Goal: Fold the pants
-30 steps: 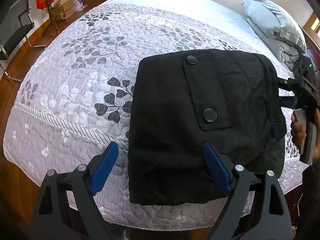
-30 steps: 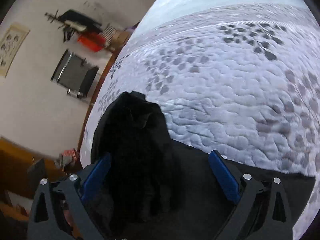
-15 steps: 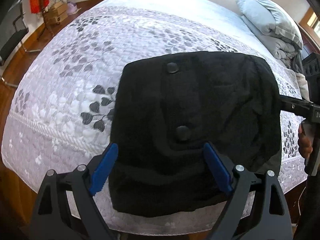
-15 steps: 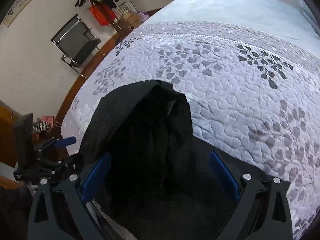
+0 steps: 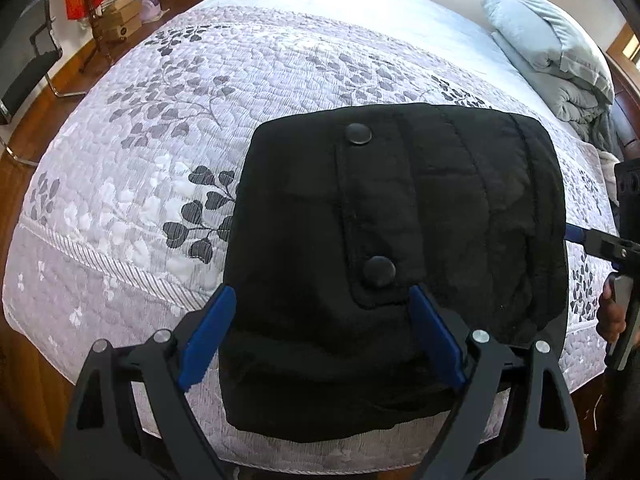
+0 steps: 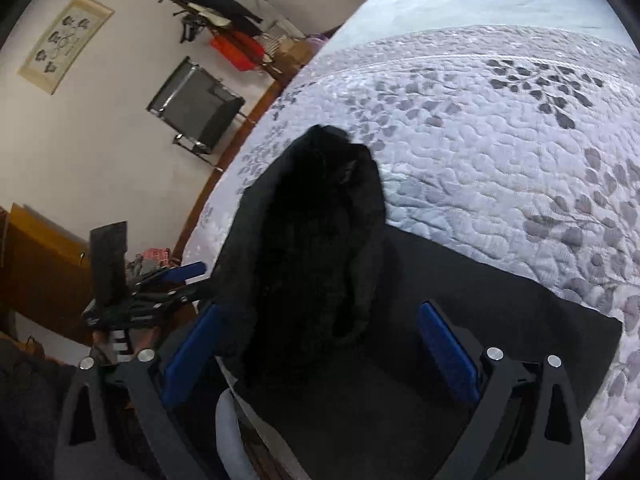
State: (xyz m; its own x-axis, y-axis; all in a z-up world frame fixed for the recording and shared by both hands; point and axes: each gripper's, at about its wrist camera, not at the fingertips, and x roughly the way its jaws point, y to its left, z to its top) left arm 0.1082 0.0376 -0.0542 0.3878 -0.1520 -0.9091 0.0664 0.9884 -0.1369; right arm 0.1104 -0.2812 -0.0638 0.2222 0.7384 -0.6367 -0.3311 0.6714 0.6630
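Note:
The black pants [image 5: 400, 248] lie folded into a compact stack near the front edge of the bed, with a buttoned pocket flap on top. My left gripper [image 5: 322, 338] is open, its blue pads wide apart over the stack's near edge, holding nothing. My right gripper [image 6: 318, 354] is open over the stack's right side, where the black pants [image 6: 316, 240] bulge up between its fingers. The right gripper also shows at the right edge of the left wrist view [image 5: 612, 244]. The left gripper shows at the left of the right wrist view [image 6: 160, 284].
The bed has a white quilt with grey leaf print [image 5: 200, 120]. A grey pillow and folded blanket [image 5: 548, 52] lie at the head. A black chair [image 6: 196, 108], a coat rack [image 6: 208, 8] and boxes stand by the wall, with a wooden cabinet [image 6: 36, 264] nearby.
Both open grippers shifted slightly over the stack; the pants' right side was let down and the pocket flap lies flat again. The stack stays in place.

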